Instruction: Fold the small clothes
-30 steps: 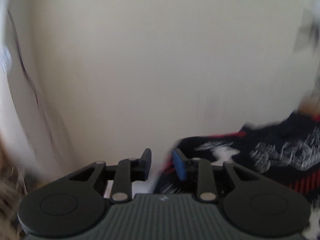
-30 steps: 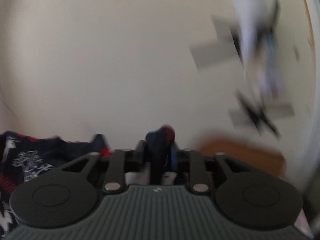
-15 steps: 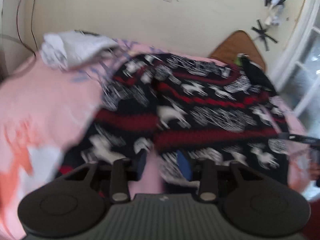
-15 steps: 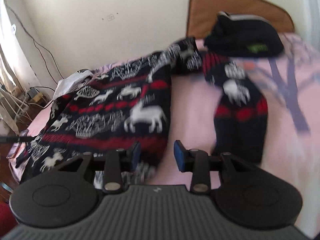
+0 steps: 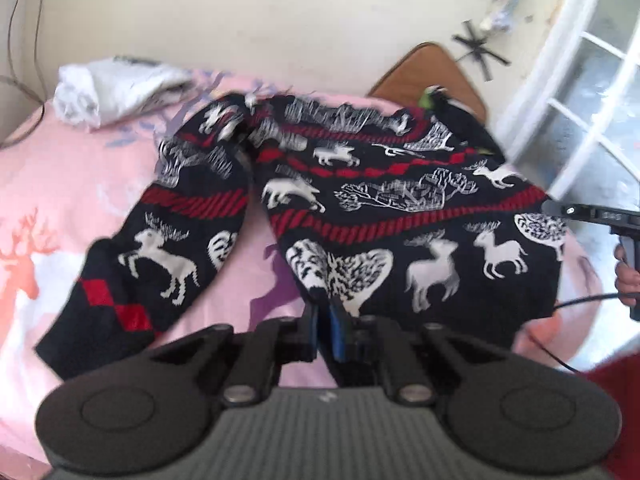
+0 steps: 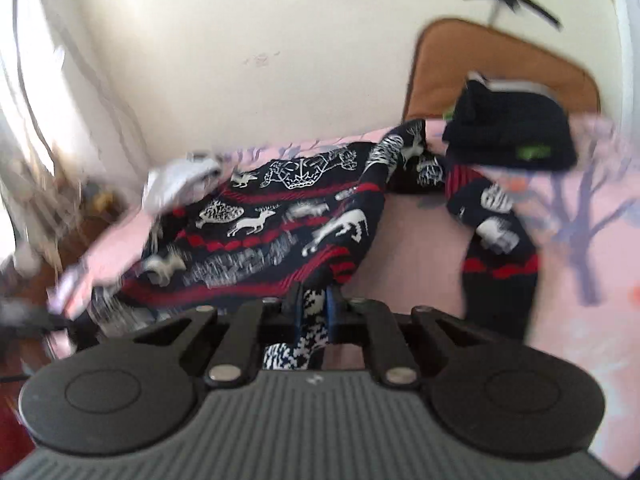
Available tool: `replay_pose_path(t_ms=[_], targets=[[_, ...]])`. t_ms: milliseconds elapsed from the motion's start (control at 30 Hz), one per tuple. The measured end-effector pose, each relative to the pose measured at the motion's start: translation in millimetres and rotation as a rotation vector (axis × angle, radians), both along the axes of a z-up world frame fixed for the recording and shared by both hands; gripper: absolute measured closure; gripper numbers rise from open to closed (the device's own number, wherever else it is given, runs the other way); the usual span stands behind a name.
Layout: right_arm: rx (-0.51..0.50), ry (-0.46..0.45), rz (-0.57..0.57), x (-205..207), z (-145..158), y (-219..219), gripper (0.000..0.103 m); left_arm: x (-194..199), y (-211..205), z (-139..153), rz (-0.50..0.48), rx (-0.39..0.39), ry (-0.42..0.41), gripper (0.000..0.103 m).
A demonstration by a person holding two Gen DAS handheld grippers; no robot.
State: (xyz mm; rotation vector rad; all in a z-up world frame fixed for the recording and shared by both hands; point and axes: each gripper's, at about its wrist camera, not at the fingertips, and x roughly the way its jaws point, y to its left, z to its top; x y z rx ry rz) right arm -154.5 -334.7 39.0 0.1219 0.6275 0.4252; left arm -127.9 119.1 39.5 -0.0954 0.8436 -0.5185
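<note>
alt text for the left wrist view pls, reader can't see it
The left gripper is shut on the hem of a navy knit sweater with white reindeer and red stripes, spread on a pink printed bedsheet. A crumpled white cloth lies at the far left by the cream wall.

Bed, pink sheet (image 5: pixel 60 184) printed with deer and bare trees. Dark patterned sweater (image 5: pixel 400 216) spread flat ahead of left claw (image 5: pixel 323 330), hem at its tips, one sleeve left of it. Crumpled white cloth (image 5: pixel 108 92) far left. Folded black garment (image 6: pixel 516 128) far right of right claw (image 6: pixel 314 310).
</note>
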Motion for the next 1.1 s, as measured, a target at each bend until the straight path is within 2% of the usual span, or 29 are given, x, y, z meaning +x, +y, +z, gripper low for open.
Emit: replay_pose_path(t_ms=[33,100,167,200,300,367,467,533,600,700,767,800,867,900,933,1033,1100], targets=[[-0.053,0.03,0.028,-5,4,3,0.088,-4,0,3,-0.018,0.01,-0.001,0.096],[-0.16,0.108,0.074,-12,-1,16,0.083,-3,3,4,-0.006,0.055,-0.002,0.087],[-0.293,0.057,0.042,-10,2,16,0.074,7,13,6,0.059,0.072,-0.031,0.073],[-0.311,0.026,0.009,-4,8,11,0.067,15,20,8,0.102,0.061,-0.041,0.07],[-0.233,-0.034,-0.078,20,33,-4,0.066,43,37,21,0.194,-0.018,-0.086,0.068],[-0.15,-0.075,-0.085,40,48,-4,0.066,64,37,28,0.226,-0.053,-0.126,0.056],[-0.058,-0.076,-0.075,86,59,10,0.064,95,25,29,0.257,-0.048,-0.191,0.043],[-0.002,-0.075,-0.062,125,59,22,0.042,117,16,22,0.293,-0.029,-0.205,0.039],[0.045,-0.063,-0.068,166,50,35,0.035,138,6,8,0.323,-0.028,-0.171,0.039],[0.065,-0.002,-0.069,228,28,64,0.037,152,-3,-10,0.326,-0.07,-0.115,0.046],[0.059,0.074,-0.064,260,11,84,0.054,149,-3,-18,0.327,-0.069,-0.105,0.047],[0.069,0.127,-0.054,275,1,91,0.071,145,1,-20,0.332,-0.067,-0.112,0.047],[0.042,0.253,-0.056,299,-27,102,0.074,132,17,-18,0.36,-0.072,-0.13,0.045],[0.005,0.217,-0.075,300,-34,105,0.082,125,27,-16,0.375,-0.081,-0.138,0.044],[-0.055,0.193,-0.079,301,-35,112,0.084,116,38,-12,0.396,-0.09,-0.146,0.043],[-0.17,0.179,-0.077,288,-23,127,0.078,83,75,-4,0.475,-0.114,-0.165,0.043],[-0.219,0.074,0.009,262,-8,149,0.077,61,97,3,0.542,-0.116,-0.183,0.042]])
